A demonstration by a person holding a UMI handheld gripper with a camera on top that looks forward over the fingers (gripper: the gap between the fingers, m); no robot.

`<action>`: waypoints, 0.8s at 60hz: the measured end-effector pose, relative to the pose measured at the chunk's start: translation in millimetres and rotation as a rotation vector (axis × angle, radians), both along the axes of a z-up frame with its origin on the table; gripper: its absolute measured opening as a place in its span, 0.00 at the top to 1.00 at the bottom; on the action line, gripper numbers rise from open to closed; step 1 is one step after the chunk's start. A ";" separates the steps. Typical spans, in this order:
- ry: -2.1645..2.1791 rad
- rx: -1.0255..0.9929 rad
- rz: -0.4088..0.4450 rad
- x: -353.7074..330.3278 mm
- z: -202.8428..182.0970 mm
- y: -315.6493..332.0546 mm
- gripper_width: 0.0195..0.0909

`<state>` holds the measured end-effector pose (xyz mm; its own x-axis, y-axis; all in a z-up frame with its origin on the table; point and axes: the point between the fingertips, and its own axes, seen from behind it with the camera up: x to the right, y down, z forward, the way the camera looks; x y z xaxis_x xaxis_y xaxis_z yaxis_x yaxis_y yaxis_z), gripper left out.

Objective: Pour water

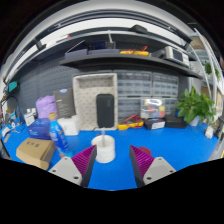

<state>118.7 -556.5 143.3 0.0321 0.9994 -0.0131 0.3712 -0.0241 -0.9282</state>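
Claw [113,165] spread wide, empty, approaching small white cylindrical cup [103,149] just beyond fingertips on blue tabletop [180,150]; next, advance and close.

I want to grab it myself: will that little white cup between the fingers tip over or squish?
The white cup stands upright on the blue table, between the open gripper fingers with gaps at both sides. It looks small and probably light, so a sideways nudge might slide or tip it. It may be thin and could dent; I can't tell if it holds water.
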 end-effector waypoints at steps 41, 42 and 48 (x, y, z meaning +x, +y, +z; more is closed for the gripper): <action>0.005 -0.007 0.186 -94.1 -72.4 -254.3 0.36; 0.007 -0.004 0.186 -98.0 -73.1 -255.0 0.36; 0.013 0.016 0.190 -117.6 -79.4 -257.5 0.36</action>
